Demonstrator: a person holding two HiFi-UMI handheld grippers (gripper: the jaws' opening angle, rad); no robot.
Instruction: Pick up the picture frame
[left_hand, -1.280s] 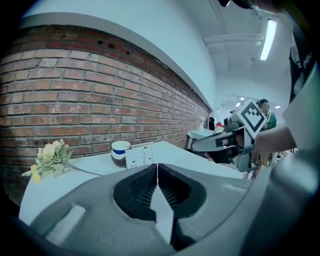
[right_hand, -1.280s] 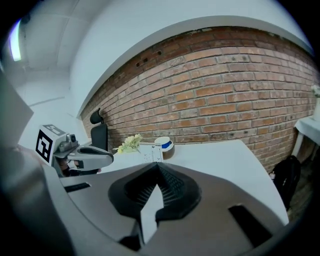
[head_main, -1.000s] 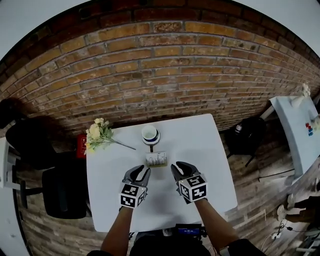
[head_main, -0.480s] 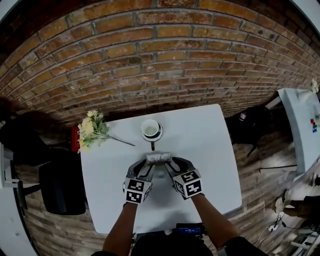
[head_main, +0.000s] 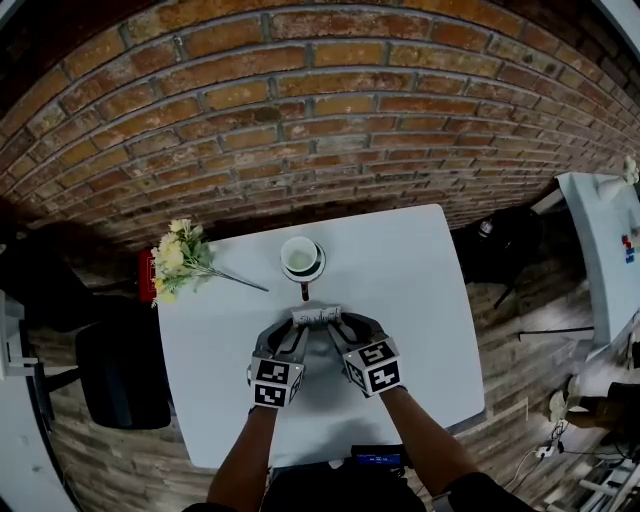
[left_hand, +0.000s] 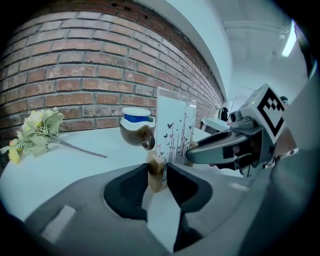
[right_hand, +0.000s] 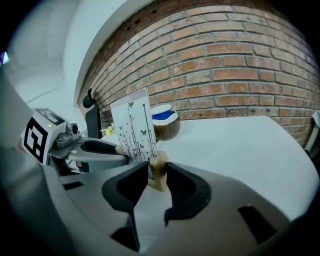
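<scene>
The picture frame is a clear upright panel printed with butterflies, standing on two small wooden feet in the middle of the white table. My left gripper has its jaws closing on the left wooden foot, and both pads touch it. My right gripper closes the same way on the right wooden foot below the panel. In each gripper view the other gripper shows past the panel. The frame still stands on the table.
A cup on a saucer stands just behind the frame. A bunch of pale flowers lies at the table's far left corner. A black chair is left of the table, a brick wall behind, another table at far right.
A second ago both grippers hung short of the frame, apart from it. They have since moved forward and down to its two feet, and the jaws now sit around them.
</scene>
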